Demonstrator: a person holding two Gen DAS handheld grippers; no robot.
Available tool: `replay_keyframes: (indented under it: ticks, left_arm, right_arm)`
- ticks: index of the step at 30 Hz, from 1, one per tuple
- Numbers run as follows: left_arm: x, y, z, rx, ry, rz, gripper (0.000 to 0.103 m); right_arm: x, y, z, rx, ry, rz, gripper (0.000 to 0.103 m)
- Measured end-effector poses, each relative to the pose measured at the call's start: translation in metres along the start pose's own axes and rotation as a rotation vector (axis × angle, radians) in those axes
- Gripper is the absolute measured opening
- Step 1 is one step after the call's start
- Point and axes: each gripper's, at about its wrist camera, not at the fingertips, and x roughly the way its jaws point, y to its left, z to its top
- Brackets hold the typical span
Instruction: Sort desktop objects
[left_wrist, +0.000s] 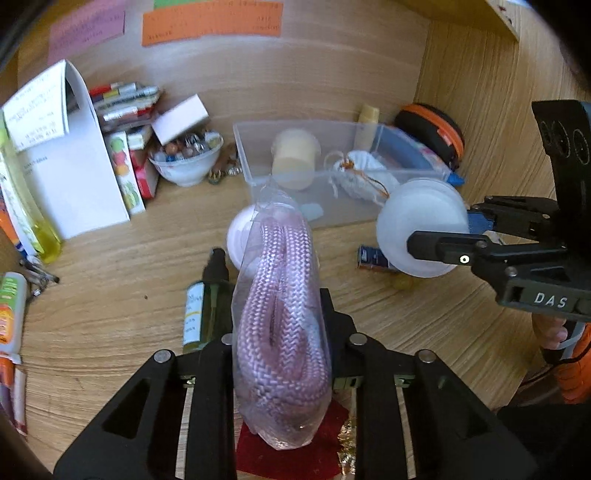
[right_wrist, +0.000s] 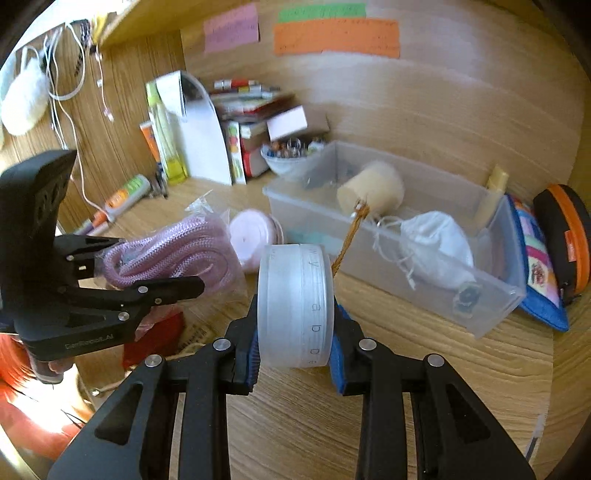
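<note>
My left gripper (left_wrist: 280, 314) is shut on a clear bag of pink braided rope (left_wrist: 282, 314) and holds it above the desk; it also shows in the right wrist view (right_wrist: 170, 254). My right gripper (right_wrist: 295, 328) is shut on a frosted white round jar (right_wrist: 295, 306), held on its side; the jar also shows in the left wrist view (left_wrist: 421, 227). A clear plastic bin (right_wrist: 480, 295) stands ahead, holding a beige cup (right_wrist: 369, 188) and a white mask (right_wrist: 436, 240). Both grippers are just short of the bin's near wall.
A pink round tin (right_wrist: 255, 236) lies by the bin's near corner. A green spray bottle (left_wrist: 203, 310) and a red cloth (left_wrist: 295, 454) lie below my left gripper. A bowl of beads (left_wrist: 188, 158), boxes and a white folder (left_wrist: 74, 177) crowd the back left. An orange-black case (right_wrist: 565, 236) sits right of the bin.
</note>
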Motion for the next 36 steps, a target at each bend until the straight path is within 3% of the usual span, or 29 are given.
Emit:
replay_keyframes:
  ticks: [13, 26, 29, 33, 36]
  left_arm:
    - [-0.001, 0.009, 0.025, -0.051, -0.054, -0.024, 0.023]
    - [-0.002, 0.007, 0.031, -0.048, -0.062, -0.039, 0.023]
    - [0.0, 0.005, 0.03, -0.05, -0.054, -0.048, 0.023]
    - [0.001, 0.002, 0.028, -0.043, -0.047, -0.057, 0.023]
    - [0.001, 0.0, 0.027, -0.037, -0.042, -0.065, 0.023]
  right_arm:
    - [-0.03, -0.03, -0.004, 0.086, -0.048, -0.046, 0.027]
    - [0.003, -0.069, -0.04, 0.186, 0.079, -0.123, 0.027]
    - [0.005, -0.065, -0.04, 0.165, 0.085, -0.125, 0.031]
    - [0.001, -0.055, -0.039, 0.103, 0.076, -0.157, 0.044]
    - [-0.006, -0.052, -0.038, 0.085, 0.059, -0.185, 0.044]
